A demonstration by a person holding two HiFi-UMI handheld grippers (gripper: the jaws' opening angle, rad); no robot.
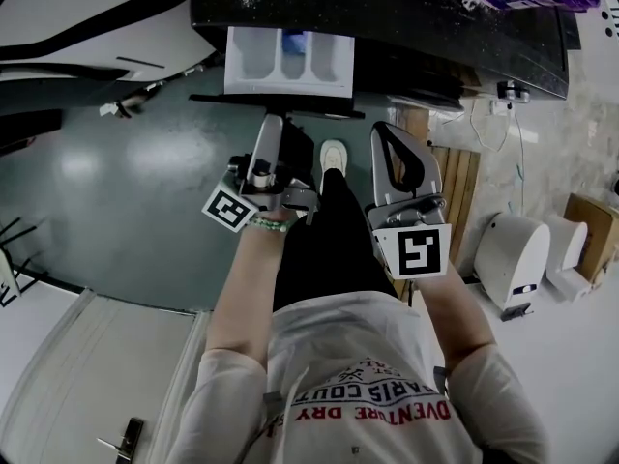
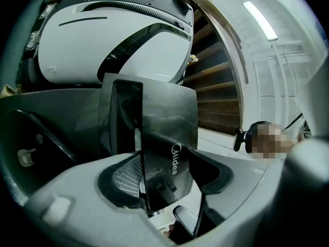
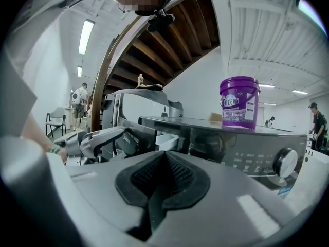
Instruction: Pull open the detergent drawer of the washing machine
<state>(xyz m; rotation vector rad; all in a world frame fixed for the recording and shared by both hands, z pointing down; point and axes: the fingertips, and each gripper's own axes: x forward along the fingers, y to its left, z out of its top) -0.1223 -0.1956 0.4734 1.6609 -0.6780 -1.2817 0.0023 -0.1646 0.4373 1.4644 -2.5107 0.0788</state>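
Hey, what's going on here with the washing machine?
A person stands at a washing machine, tongs in each hand. The left tongs are clamped on the dark front of the detergent drawer, which is already out, white compartments showing. The right tongs are shut, empty, off to the side. A purple bucket sits on the machine.
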